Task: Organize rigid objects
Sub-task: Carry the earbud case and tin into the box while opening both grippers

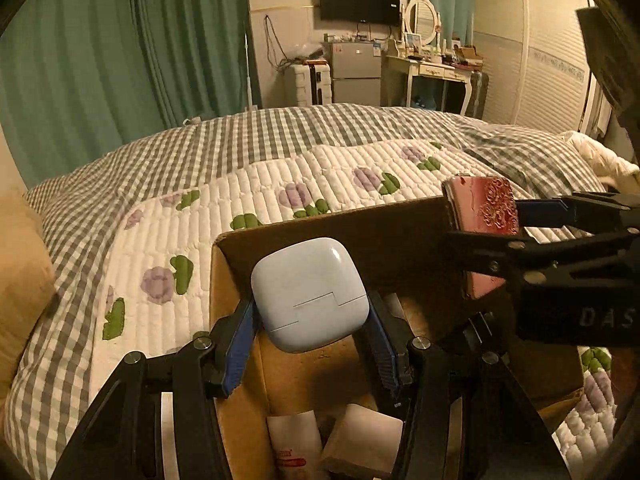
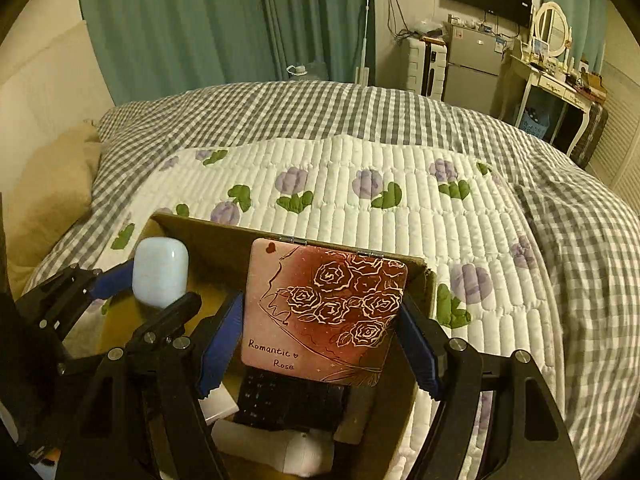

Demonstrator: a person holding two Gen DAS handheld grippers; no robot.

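Observation:
My left gripper (image 1: 310, 330) is shut on a pale blue rounded case (image 1: 310, 294) and holds it above the open cardboard box (image 1: 352, 226) on the bed. The case also shows in the right wrist view (image 2: 160, 272). My right gripper (image 2: 320, 340) is shut on a pink square compact mirror (image 2: 324, 312) with gold roses, also above the box (image 2: 208, 236). The mirror shows at the right of the left wrist view (image 1: 486, 216), beside the blue case.
Inside the box lie a white packet (image 1: 294, 438), a tan block (image 1: 362, 442), a black keypad item (image 2: 288, 400) and a white object (image 2: 304, 456). The box sits on a quilted flowered blanket (image 2: 400, 184) over a checked cover (image 1: 240, 132). A tan pillow (image 1: 20, 272) lies left.

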